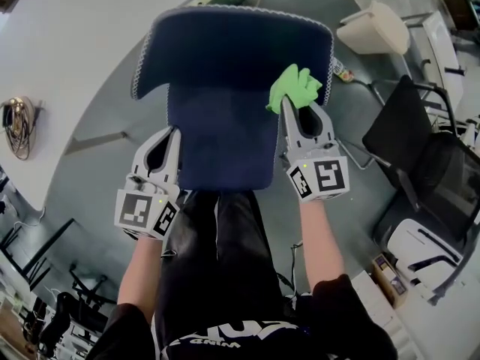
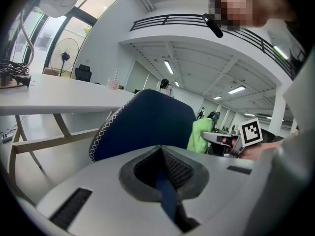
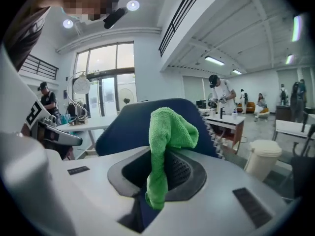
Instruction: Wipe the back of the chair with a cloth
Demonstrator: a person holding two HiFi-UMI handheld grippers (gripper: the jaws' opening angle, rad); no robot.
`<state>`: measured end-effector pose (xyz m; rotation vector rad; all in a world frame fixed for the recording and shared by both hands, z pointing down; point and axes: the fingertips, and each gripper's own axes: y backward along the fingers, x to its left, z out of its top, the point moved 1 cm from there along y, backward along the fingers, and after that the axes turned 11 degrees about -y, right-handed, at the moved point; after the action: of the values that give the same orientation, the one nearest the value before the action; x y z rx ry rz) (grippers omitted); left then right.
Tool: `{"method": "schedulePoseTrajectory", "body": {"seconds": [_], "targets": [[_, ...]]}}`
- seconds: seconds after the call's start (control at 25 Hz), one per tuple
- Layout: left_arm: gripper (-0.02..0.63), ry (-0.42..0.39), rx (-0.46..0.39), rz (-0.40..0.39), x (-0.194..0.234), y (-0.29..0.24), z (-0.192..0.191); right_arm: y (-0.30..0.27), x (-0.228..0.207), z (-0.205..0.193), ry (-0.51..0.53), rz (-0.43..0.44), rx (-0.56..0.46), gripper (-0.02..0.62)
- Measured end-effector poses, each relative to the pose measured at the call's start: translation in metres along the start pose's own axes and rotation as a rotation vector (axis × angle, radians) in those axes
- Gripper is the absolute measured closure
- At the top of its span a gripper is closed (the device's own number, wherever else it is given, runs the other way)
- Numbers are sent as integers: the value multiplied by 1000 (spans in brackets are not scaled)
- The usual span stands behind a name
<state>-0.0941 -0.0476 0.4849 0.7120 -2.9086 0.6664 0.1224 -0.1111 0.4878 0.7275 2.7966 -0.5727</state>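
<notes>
The chair's dark blue back (image 1: 225, 66) with white edge stitching stands straight before me. My right gripper (image 1: 289, 105) is shut on a green cloth (image 1: 295, 87), which bunches out of the jaw tips against the right side of the chair back. In the right gripper view the cloth (image 3: 167, 132) hangs folded from the jaws in front of the chair back (image 3: 128, 122). My left gripper (image 1: 174, 132) is shut, and its tip rests beside the chair back's lower left edge. The left gripper view shows the chair back (image 2: 147, 122) ahead and the cloth (image 2: 199, 134) to its right.
A white table (image 1: 67, 51) curves along the left, close behind the chair. A black office chair (image 1: 420, 148) stands to the right, with a white bin (image 1: 375, 27) farther back. A person (image 3: 221, 95) works at a desk in the distance.
</notes>
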Motion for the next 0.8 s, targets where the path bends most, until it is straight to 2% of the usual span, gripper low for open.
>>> {"method": "schedulePoseTrajectory", "body": {"seconds": [0.28,0.4,0.52,0.8], "targets": [[610,-14,5,-25,-8,-5,2,66,-72,6,-45,-244,-63,540],[611,-14,9,-34,-11,-6,1,79,-87,-4,-66,-309,-60,540],[611,-15,10,-39,-11,-5,0,76,-88,-15,-73,-325,-45,540],[611,-20,23,-30,-6,-5,-2,41,-85,-31,-95,-292,-36,540]]}}
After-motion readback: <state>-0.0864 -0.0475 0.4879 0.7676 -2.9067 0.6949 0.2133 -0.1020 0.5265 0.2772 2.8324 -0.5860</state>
